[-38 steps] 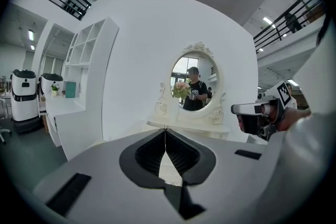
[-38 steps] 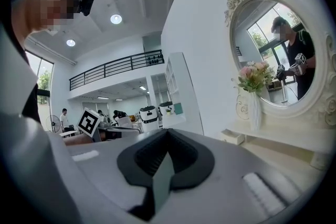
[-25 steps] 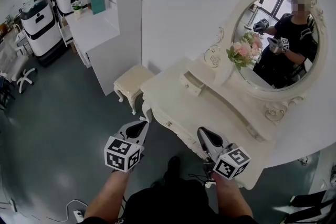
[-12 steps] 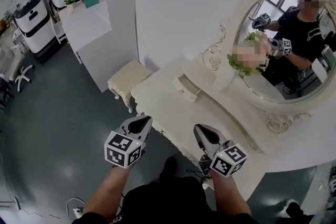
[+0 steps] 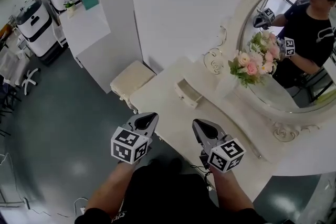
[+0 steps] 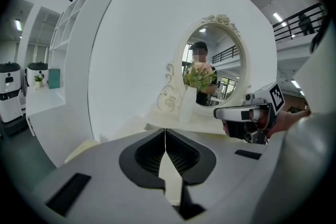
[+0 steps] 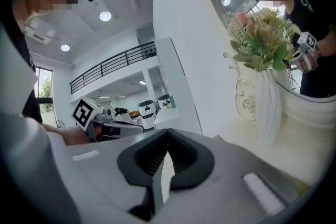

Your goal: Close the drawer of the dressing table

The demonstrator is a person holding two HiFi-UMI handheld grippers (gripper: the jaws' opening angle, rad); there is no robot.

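The cream dressing table (image 5: 168, 113) stands under an oval mirror (image 5: 302, 78). A small drawer (image 5: 187, 93) on its top, near the mirror's left foot, is pulled out toward the table's front. Both of my grippers hover at the table's near edge, short of the drawer. My left gripper (image 5: 149, 119) is shut and empty, at the front left corner. My right gripper (image 5: 198, 124) is shut and empty over the tabletop. The left gripper view has its jaws (image 6: 165, 131) closed, with the right gripper (image 6: 245, 113) beside them. The right gripper view shows closed jaws (image 7: 168, 134).
A white vase of pink flowers (image 5: 251, 66) stands on the table before the mirror. A cream stool (image 5: 131, 78) sits left of the table against a white partition (image 5: 105, 23). White machines (image 5: 34, 21) and an office chair (image 5: 18, 78) stand at the far left.
Both grippers have advanced together toward the dressing table, so their tips now reach its near edge. The table and mirror sit closer in view. Both jaws stayed closed.
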